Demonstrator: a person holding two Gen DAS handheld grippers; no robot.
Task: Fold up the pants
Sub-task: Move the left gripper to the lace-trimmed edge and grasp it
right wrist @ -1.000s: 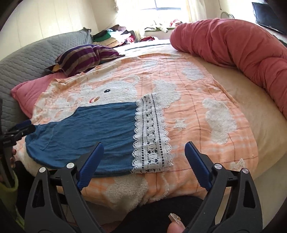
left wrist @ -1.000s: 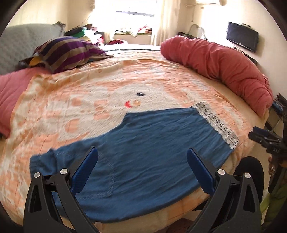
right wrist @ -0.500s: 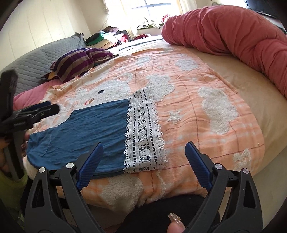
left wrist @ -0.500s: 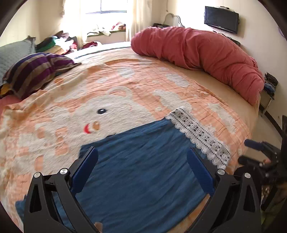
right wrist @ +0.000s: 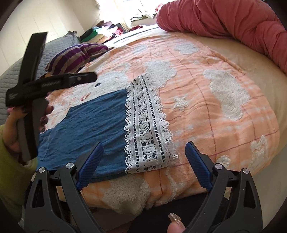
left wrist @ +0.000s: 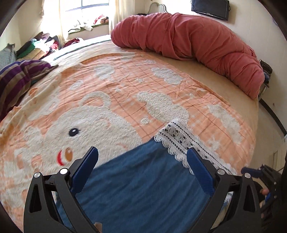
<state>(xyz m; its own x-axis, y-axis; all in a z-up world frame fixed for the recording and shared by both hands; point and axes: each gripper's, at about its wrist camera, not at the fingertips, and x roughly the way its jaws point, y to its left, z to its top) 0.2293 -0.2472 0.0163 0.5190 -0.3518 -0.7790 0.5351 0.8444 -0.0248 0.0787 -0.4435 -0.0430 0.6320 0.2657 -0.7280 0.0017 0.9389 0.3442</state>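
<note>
Blue pants [left wrist: 143,184] with a white lace hem [left wrist: 186,141] lie flat on an orange bear-print blanket [left wrist: 125,86] near the bed's front edge. They also show in the right wrist view [right wrist: 89,121], the lace hem [right wrist: 147,125] at their right end. My left gripper [left wrist: 142,161] is open and empty, held just above the blue cloth. My right gripper [right wrist: 144,156] is open and empty, above the lace hem at the bed's front edge. The left gripper [right wrist: 44,84] shows at the left of the right wrist view, held in a hand.
A long rolled red duvet [left wrist: 197,44] lies along the bed's far right side. A purple striped pillow [left wrist: 19,77] sits at the left, with a grey headboard [right wrist: 10,75] behind it. Piled clothes [left wrist: 39,44] lie by the window. A TV [left wrist: 209,7] hangs on the wall.
My left gripper has swung right and moved in over the pants toward the lace hem. My right gripper has moved closer to the hem. Both stay open.
</note>
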